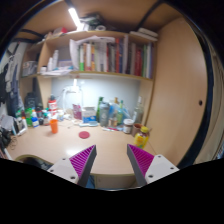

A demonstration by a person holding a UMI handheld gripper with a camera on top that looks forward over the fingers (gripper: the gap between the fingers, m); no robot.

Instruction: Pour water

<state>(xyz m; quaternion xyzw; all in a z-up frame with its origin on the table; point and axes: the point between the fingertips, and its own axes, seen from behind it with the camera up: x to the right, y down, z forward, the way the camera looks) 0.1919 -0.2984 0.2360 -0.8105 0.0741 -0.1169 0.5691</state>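
gripper (112, 160) fingers wide open, holding nothing. bottles (112, 112) beyond, under shelf (95, 74): likely light, slippery; grasp mid-body.

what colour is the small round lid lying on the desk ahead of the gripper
Red. The lid lies flat on the wooden desk, clearest in the gripper view.

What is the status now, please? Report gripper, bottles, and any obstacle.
Gripper open, holding nothing, above the desk. Bottles stand beyond the fingers by the wall, untouched. Red lid lies on the desk between; path otherwise open.
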